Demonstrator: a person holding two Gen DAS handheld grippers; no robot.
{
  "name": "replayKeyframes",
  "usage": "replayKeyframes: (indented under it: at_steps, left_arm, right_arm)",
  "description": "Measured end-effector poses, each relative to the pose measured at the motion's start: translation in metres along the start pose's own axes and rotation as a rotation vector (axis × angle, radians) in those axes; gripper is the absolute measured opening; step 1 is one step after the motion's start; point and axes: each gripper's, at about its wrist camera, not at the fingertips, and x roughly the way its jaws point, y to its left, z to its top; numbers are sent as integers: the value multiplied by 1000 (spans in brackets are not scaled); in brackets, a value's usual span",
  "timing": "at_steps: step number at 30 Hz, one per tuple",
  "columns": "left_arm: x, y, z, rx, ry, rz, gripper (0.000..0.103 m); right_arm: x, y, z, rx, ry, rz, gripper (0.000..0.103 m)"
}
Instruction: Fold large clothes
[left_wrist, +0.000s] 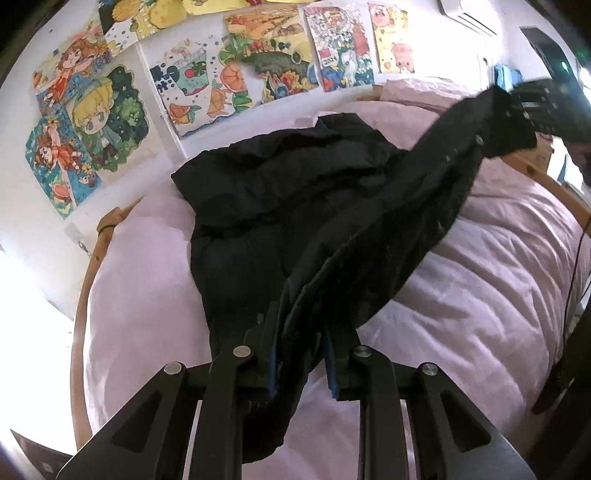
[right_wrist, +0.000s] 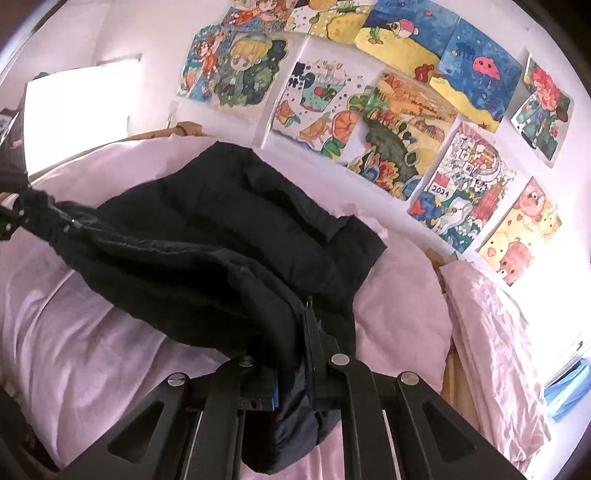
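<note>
A large black padded jacket (left_wrist: 280, 206) lies across a pink quilt (left_wrist: 480, 302) on a bed. In the left wrist view my left gripper (left_wrist: 300, 332) is shut on one end of the jacket's edge, with cloth bunched between its blue-padded fingers. That edge runs up in a raised band to my right gripper (left_wrist: 517, 107) at the upper right, which pinches the other end. In the right wrist view the right gripper (right_wrist: 295, 350) is shut on the jacket (right_wrist: 229, 236) by its zip edge, and the left gripper (right_wrist: 11, 218) holds the far end at the left border.
Several colourful drawings (right_wrist: 402, 122) cover the white wall behind the bed. A wooden bed rail (left_wrist: 83, 288) curves along the left side, and a pink pillow (right_wrist: 491, 332) lies at the right. A dark cable (left_wrist: 574, 266) hangs by the right edge.
</note>
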Motion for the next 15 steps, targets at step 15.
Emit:
replayKeyframes:
  at_steps: [15]
  left_arm:
    - [-67, -29, -7, 97, -186, 102, 5]
  right_arm:
    - [-46, 10, -28, -86, 33, -30, 6]
